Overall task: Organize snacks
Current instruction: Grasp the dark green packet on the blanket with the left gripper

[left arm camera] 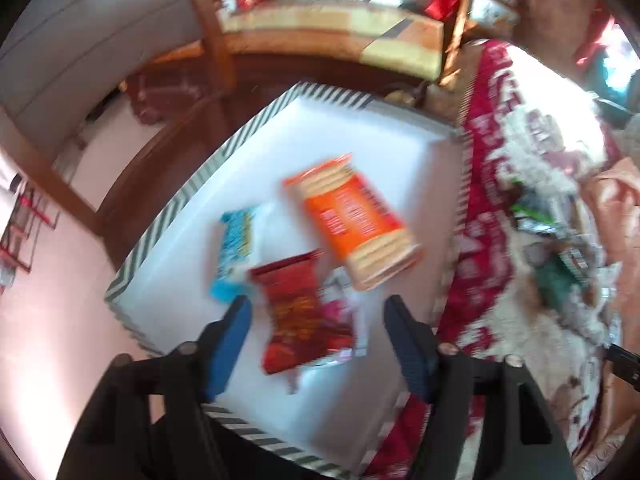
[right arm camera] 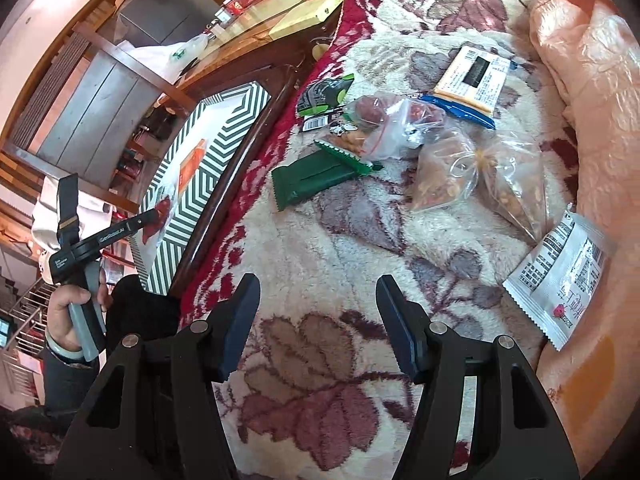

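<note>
My left gripper (left arm camera: 318, 312) is open and empty above a striped-rim white box (left arm camera: 168, 216). In the box lie an orange cracker pack (left arm camera: 352, 220), a blue snack pack (left arm camera: 236, 248) and a red snack bag (left arm camera: 300, 316), which sits between my fingers' line of sight. My right gripper (right arm camera: 318, 292) is open and empty over a floral blanket (right arm camera: 320, 340). On the blanket lie a dark green packet (right arm camera: 316, 178), a white packet (right arm camera: 560, 276), clear bags of nuts (right arm camera: 472, 172) and a yellow-blue pack (right arm camera: 468, 80). The left gripper also shows in the right wrist view (right arm camera: 152, 216), over the box (right arm camera: 224, 128).
A wooden bed edge (right arm camera: 224, 204) separates the blanket from the box. A peach quilt (right arm camera: 592, 80) bounds the blanket on the right. A wooden table (left arm camera: 320, 40) with clutter stands beyond the box. More snacks lie on the blanket (left arm camera: 552, 216) in the left wrist view.
</note>
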Available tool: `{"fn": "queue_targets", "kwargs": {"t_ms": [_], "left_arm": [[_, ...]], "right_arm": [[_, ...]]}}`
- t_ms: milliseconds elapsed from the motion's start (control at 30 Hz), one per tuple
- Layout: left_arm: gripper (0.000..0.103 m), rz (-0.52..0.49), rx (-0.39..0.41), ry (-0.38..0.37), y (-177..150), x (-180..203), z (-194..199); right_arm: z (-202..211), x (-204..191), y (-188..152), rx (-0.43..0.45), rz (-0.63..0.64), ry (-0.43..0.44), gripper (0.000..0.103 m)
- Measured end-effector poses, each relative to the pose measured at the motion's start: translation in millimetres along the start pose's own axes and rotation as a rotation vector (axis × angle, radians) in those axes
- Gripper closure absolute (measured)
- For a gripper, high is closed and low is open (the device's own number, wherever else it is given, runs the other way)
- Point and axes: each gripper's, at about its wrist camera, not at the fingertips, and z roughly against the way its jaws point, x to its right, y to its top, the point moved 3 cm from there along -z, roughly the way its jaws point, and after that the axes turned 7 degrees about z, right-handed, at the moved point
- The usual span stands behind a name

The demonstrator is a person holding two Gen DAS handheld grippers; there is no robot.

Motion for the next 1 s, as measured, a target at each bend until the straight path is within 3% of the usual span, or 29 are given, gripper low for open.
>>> {"fn": "queue_targets", "kwargs": {"t_ms": [167, 333, 600, 833, 1000], "left_arm": [[0.016, -0.164, 0.053, -0.134, -2, 47, 17], [0.016, -0.385, -0.022, -0.298, -18, 114, 10], [0.016, -0.655, -0.110, -0.425, -39, 202, -15], [0.016, -0.671, -0.194, -0.453, -31, 238, -47], [0.018, -0.689, -0.218, -0.433, -30, 249, -66]], "right_arm": [[4, 4, 1, 0.010, -0.009, -0.007, 0.042], [10, 11, 3, 0.026, -0.016, -0.029, 0.042], [23, 28, 3, 0.033, -0.041, -0.092, 0.042], [29, 40, 5, 0.044, -0.060, -0.102, 0.042], [29, 49, 5, 0.044, -0.078, -0.106, 0.042]]}}
